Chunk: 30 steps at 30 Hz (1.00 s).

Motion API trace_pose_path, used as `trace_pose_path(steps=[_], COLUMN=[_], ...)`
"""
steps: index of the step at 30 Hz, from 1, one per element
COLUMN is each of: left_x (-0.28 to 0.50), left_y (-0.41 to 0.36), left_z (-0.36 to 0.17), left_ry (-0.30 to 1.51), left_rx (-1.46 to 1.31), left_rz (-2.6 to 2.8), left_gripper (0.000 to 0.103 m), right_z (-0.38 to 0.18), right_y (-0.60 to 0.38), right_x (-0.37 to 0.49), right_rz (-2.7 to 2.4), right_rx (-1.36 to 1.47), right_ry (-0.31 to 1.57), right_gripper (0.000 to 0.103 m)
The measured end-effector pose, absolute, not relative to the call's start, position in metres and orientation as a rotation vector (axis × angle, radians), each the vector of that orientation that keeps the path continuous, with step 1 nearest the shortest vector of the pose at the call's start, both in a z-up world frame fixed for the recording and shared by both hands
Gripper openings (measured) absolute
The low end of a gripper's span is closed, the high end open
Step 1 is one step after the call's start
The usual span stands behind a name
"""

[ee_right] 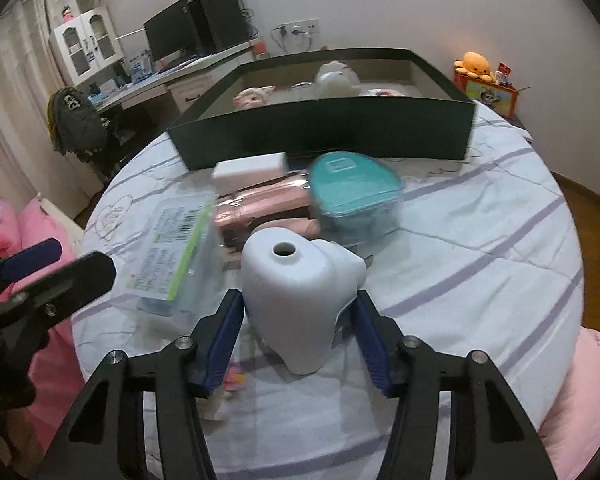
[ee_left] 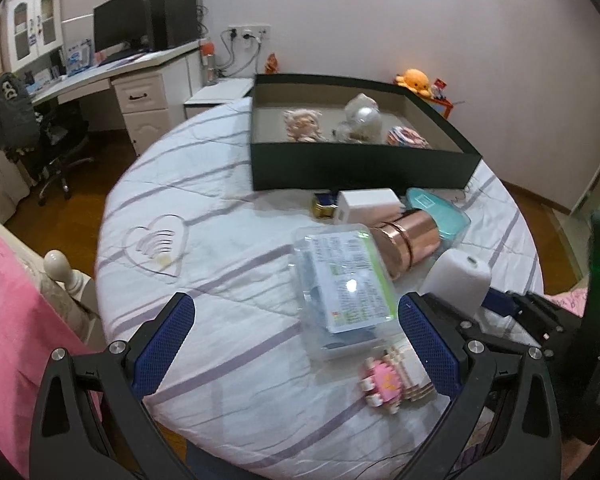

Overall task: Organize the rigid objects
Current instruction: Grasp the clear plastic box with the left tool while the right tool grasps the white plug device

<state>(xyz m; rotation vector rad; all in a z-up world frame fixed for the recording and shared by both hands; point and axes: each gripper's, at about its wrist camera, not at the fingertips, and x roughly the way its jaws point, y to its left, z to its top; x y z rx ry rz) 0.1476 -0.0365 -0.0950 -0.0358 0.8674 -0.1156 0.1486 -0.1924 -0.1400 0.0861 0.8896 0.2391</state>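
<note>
Right hand-held gripper (ee_right: pixel 298 334) pinches the white vase (ee_right: pixel 300 292) low on its smooth, probably breakable sides; left hand-held gripper (ee_left: pixel 296 344) gapes empty.

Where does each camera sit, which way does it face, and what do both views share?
Left wrist: on the open left gripper, facing the bed and the dark box; its own fingers show.
Right wrist: on the right gripper, fingers around the white vase; the left gripper shows too.
Shared: vase, box, copper cylinder, teal-lidded container.

White quilted bed with lilac stripes (ee_left: pixel 228 240) bears a dark green open cardboard box (ee_left: pixel 360 168), beyond the claws.
</note>
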Motion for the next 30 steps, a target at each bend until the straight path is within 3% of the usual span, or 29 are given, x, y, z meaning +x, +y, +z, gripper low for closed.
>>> trace_pose_path(steps=[11,14,15,17,30], left_x=[0.178,0.181,0.179,0.178,0.174], left_y=[-0.052,-0.050,-0.050,-0.047,-0.024], left_z=[-0.131,-0.145,-0.143,-0.140,-0.109], left_ry=[0.956,0.972,0.950,0.940,0.863], left_rx=[-0.033,-0.031,-0.025,-0.033,-0.052], left_rz=[-0.115,-0.106,-0.105,-0.110,-0.122], left_gripper=[0.103,0.092,0.077,0.064,0.064], right_z=[-0.140,-0.139,-0.138,-0.138,-0.118], right_y=[-0.219,-0.220,-0.220,-0.218,-0.218], right_x=[0.154,0.155,0.155,0.154,0.144], right_rz=[0.197,0.197,0.196,0.195,0.221], right_rx=[0.089,0.089,0.082,0.078,0.111], right_ry=[0.880,0.879,0.878,0.877,0.850], right_gripper=[0.056,0.056,0.056,0.056,0.056])
